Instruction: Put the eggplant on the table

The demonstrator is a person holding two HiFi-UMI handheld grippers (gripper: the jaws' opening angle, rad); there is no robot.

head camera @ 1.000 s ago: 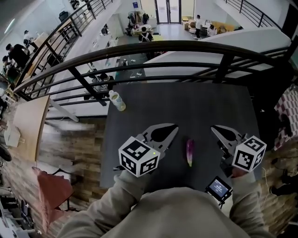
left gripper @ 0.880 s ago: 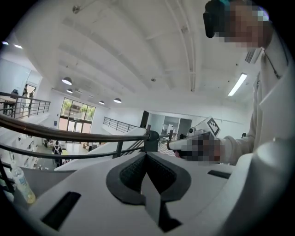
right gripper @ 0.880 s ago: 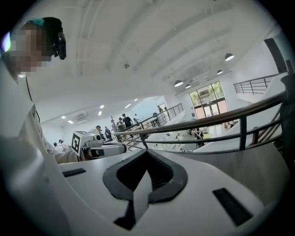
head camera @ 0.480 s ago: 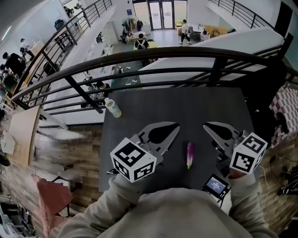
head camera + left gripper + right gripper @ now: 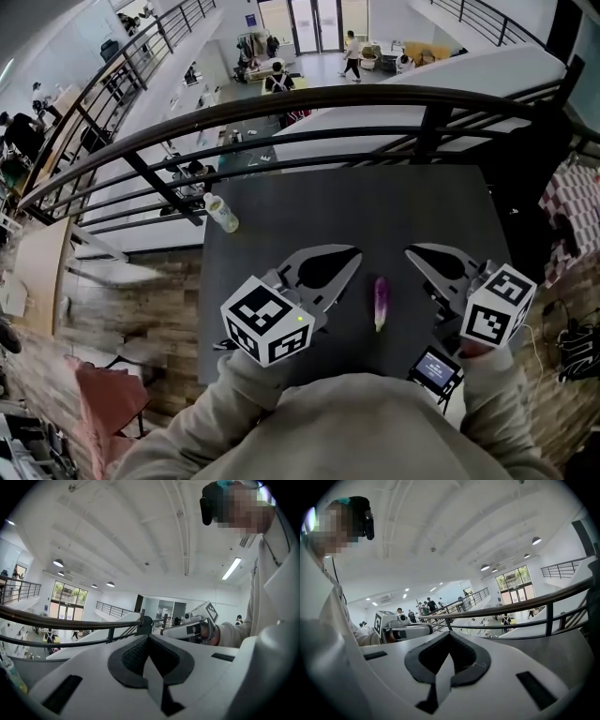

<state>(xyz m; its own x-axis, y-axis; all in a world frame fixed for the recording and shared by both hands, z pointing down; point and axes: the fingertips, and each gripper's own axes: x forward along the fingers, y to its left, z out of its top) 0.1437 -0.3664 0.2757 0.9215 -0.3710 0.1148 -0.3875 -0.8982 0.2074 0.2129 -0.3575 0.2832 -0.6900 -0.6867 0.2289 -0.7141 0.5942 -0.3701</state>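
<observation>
Left gripper (image 5: 349,257) has its jaws pressed together on nothing, and the right gripper (image 5: 414,253) is clamped and empty too, both held above the dark table (image 5: 375,206). Between them, back toward the person from both tips, lies the purple eggplant (image 5: 381,302), flat on the tabletop, touched by neither, its long axis running away from the person. Neither side looks clearly nearer. I'd call the placing done. A bottle (image 5: 222,213) stands well apart at the far left corner, a small screen device (image 5: 437,369) near the right edge, nothing in the way.
</observation>
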